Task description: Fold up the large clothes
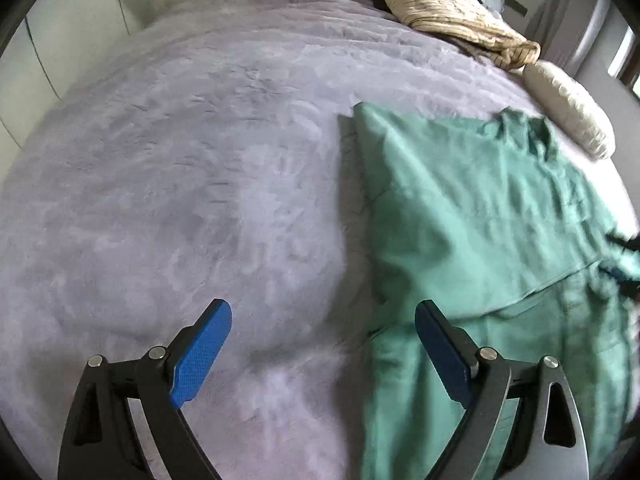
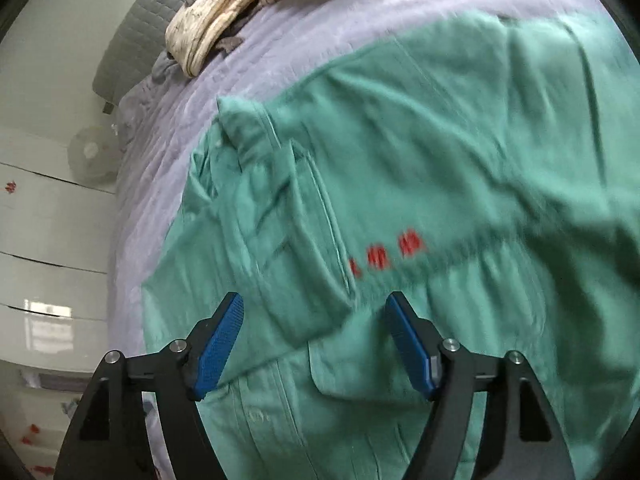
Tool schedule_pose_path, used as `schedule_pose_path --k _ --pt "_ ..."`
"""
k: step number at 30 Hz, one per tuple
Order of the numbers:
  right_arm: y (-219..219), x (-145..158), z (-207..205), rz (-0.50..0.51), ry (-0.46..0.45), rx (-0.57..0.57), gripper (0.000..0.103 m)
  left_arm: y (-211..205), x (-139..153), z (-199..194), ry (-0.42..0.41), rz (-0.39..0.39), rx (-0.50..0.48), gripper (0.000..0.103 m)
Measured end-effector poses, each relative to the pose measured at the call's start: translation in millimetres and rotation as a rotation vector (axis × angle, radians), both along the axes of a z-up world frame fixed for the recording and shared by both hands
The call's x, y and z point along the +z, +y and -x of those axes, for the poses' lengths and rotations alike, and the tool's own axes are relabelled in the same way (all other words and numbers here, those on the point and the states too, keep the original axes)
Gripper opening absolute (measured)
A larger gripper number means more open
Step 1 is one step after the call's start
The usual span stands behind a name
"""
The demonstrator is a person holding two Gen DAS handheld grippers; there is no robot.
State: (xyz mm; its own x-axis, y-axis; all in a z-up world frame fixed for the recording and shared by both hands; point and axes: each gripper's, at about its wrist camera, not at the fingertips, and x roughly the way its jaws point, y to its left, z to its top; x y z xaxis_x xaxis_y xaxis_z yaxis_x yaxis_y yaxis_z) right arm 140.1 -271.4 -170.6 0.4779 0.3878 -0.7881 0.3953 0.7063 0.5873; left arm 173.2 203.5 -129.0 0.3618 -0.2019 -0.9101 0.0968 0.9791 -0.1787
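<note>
Green cotton work shirt [image 2: 420,152], one only, lies spread on the lilac plush bedspread [image 1: 180,184], its red lettering blurred. Both grippers, left [image 1: 323,354] and right [image 2: 316,344], gape wide, holding nothing. One cream bundled garment [image 1: 448,16] sits far off.

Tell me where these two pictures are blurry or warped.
Left wrist view: the green shirt smears at the right edge, and the bed cover bulges from fisheye warp. Right wrist view: the red lettering is motion-blurred and unreadable, while the right hand-held gripper stays sharp, jaws open.
</note>
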Motion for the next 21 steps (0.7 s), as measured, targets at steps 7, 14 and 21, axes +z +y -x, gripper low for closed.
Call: schedule_pose_path --k 7,14,21 --pt "-2.2 -0.7 -2.6 -0.023 -0.02 -0.024 0.072 -39.5 -42.0 -28.0 0.154 0.051 -0.036 0.022" --pt "6.6 9.5 -5.1 -0.045 -0.014 -0.016 0.005 -21.3 -29.4 -22.9 0.082 0.035 -0.068 0.012" --pt "-11.6 -29.9 17.1 -0.083 0.067 -0.065 0.005 5.3 -38.1 -27.7 0.098 -0.031 0.027 0.012"
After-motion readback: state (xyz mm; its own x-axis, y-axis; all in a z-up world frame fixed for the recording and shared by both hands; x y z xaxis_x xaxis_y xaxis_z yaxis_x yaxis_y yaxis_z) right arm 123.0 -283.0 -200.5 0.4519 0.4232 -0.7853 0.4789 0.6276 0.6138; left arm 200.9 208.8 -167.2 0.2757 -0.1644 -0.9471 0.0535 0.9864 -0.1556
